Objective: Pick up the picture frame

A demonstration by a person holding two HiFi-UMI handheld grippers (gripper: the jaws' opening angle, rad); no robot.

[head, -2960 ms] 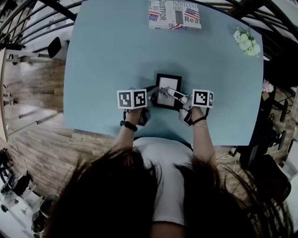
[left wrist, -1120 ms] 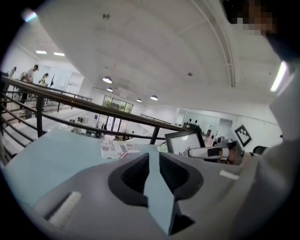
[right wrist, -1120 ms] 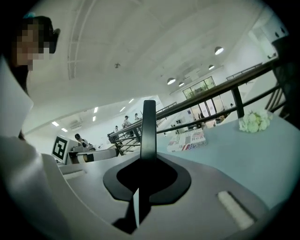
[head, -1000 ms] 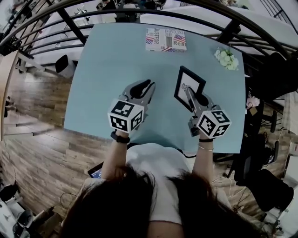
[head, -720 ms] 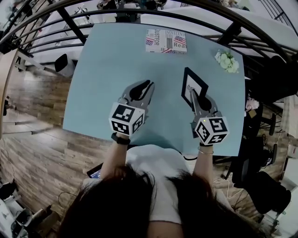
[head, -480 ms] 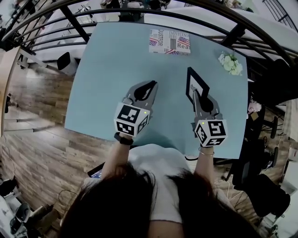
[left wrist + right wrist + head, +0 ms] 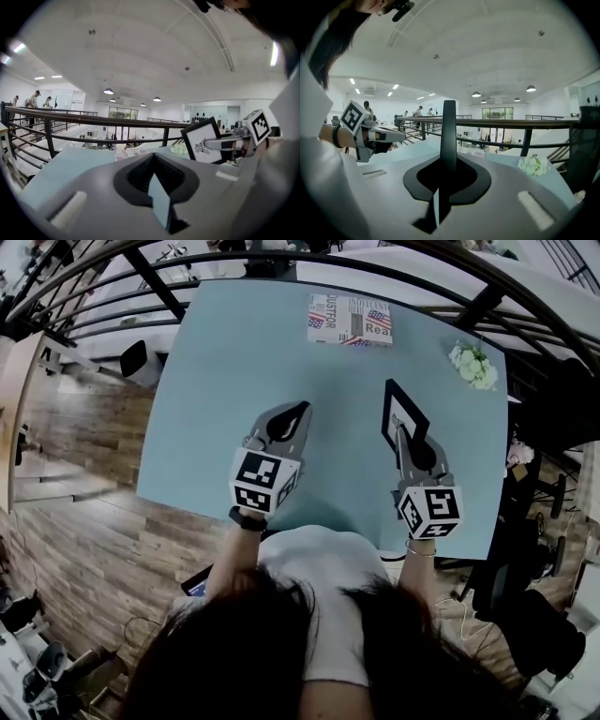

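The picture frame (image 7: 403, 413) is black with a white print and hangs upright above the blue table (image 7: 225, 381), right of centre. My right gripper (image 7: 402, 431) is shut on its lower edge. Seen from the right gripper view, the frame (image 7: 449, 133) is a thin dark edge rising from between the jaws of the right gripper (image 7: 448, 161). My left gripper (image 7: 298, 411) hovers left of it, shut and empty. Through the left gripper view, the frame (image 7: 202, 141) faces me at the right beyond the left gripper (image 7: 153, 157), with the right gripper (image 7: 220, 144) on it.
A flat box with flag print (image 7: 350, 320) lies at the table's far edge. White flowers (image 7: 472, 365) sit at the far right corner. A dark railing (image 7: 281, 261) runs beyond the table. A chair (image 7: 134, 357) stands off the left side.
The frame came up off the table's middle in the right gripper, moved right and turned more edge-on. The left gripper let go of it and now hovers apart.
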